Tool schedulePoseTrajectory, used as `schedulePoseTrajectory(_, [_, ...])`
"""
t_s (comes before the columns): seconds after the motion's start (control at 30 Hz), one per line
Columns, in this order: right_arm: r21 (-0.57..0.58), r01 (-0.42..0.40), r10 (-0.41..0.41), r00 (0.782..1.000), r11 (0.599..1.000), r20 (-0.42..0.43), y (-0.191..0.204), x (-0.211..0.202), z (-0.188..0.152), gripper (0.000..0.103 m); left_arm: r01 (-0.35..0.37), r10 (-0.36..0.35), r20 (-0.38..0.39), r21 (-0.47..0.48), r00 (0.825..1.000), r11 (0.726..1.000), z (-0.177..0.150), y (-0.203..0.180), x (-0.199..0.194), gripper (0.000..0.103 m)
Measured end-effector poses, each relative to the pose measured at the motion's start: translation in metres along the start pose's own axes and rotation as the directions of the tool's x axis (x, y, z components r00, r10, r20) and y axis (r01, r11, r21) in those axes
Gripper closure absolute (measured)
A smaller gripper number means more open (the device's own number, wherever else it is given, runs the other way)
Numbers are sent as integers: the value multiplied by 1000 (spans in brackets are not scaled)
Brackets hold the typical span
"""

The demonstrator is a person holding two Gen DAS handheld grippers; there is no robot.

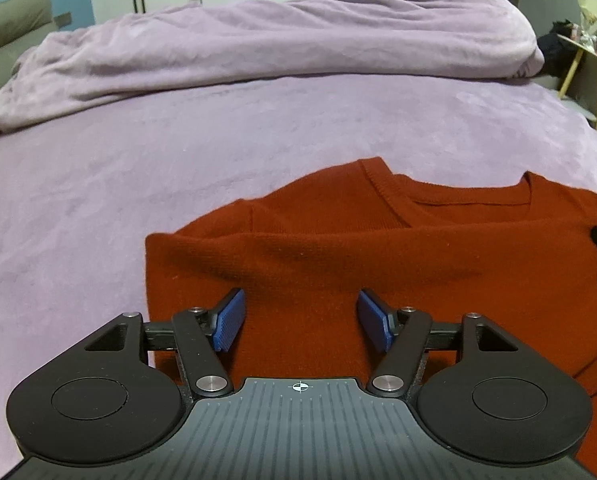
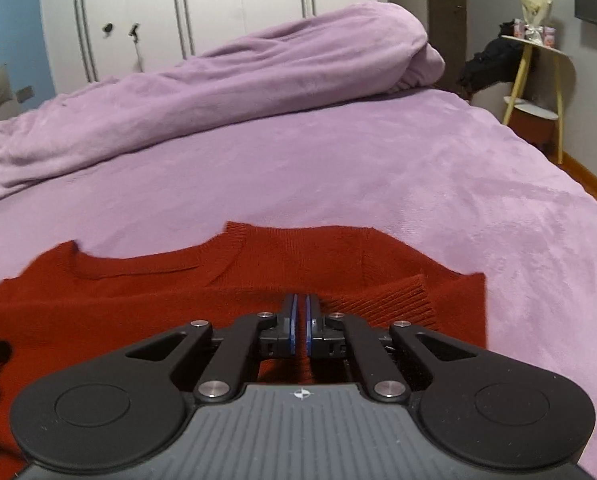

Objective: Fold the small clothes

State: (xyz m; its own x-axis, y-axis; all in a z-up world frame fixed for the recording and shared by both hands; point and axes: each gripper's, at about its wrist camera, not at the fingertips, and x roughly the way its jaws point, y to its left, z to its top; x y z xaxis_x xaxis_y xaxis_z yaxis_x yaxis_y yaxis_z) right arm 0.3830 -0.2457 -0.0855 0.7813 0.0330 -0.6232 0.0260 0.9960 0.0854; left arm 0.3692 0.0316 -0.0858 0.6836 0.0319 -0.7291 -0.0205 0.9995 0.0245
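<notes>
While both of my grippers hang over the near edge of the bed, the contents of the two views run as follows.

Item one: a rust-red knit sweater, lying flat on the lilac bedspread, neckline toward the far side. A fold of the body crosses it from side to side below the collar. In the right wrist view a ribbed cuff lies on top of the garment, just right of my fingertips.

Item two: my left gripper. Its jaws stand well apart, blue pads facing each other across a wide gap. Red knit shows in that gap, but neither pad presses on it; nothing is held.

Item three: my right gripper. Its jaws are closed, the blue-edged pads nearly meeting with only a thin slit between. The tips sit over the sweater's folded edge; whether any cloth is pinched between them I cannot tell.

Item four: a bunched lilac duvet, heaped along the far side of the bed, well apart from the sweater.

Item five: white wardrobe doors with long bar handles, behind the bed.

Item six: a small yellow-legged side table at the right, beside the bed, carrying a pale wrapped bouquet and some small items too indistinct to name. Something dark is piled next to it.
</notes>
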Motion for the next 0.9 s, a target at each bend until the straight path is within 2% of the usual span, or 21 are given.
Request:
schedulePoseTrajectory(0.1, [-61,-44,46,999,997,26,1,-33,-20,101,20,-20,-2,-22,1000,1000,-6,7,-12,36])
schedulePoseTrajectory(0.2, [-110,-28,26,999,994,-22,-2,-42,-44,101,44,-44,18,-38,999,998,-19,13,-24,36])
schedulePoseTrajectory(0.23, [-121,-19,18,1000,992,-10,-4,-42,-49,101,45,-44,22,-34,999,998,-22,12,-25,36])
schedulePoseTrajectory(0.33, [-110,-21,19,1000,994,-21,-7,-41,-47,101,21,-20,16,-13,1000,1000,-23,6,-27,36])
schedulePoseTrajectory(0.47, [-163,-3,-4,999,987,-40,-3,-35,-44,101,16,-16,-13,-22,1000,1000,-18,7,-26,36])
schedulePoseTrajectory(0.57, [-204,-6,-13,996,979,-94,0,-37,-39,97,2,-3,-29,-14,1000,1000,-18,7,-32,33])
schedulePoseTrajectory(0.67, [-168,2,-36,979,986,-201,-4,-49,-32,93,14,-17,-59,-44,998,999,-21,15,-46,31])
schedulePoseTrajectory(0.73, [-110,20,-46,970,994,-239,-10,-70,-34,76,24,-28,-77,-51,997,998,-27,20,-58,31])
schedulePoseTrajectory(0.77, [-74,7,-24,972,997,-234,-14,-86,-39,72,31,-35,-77,-48,996,998,-32,22,-67,31])
schedulePoseTrajectory(0.83, [-11,-44,40,976,999,-215,-23,-124,-59,55,57,-60,-68,-37,996,998,-47,28,-89,31])
schedulePoseTrajectory(0.9, [49,-88,96,977,995,-192,-34,-168,-90,52,110,-113,-69,-44,991,993,-69,36,-114,30])
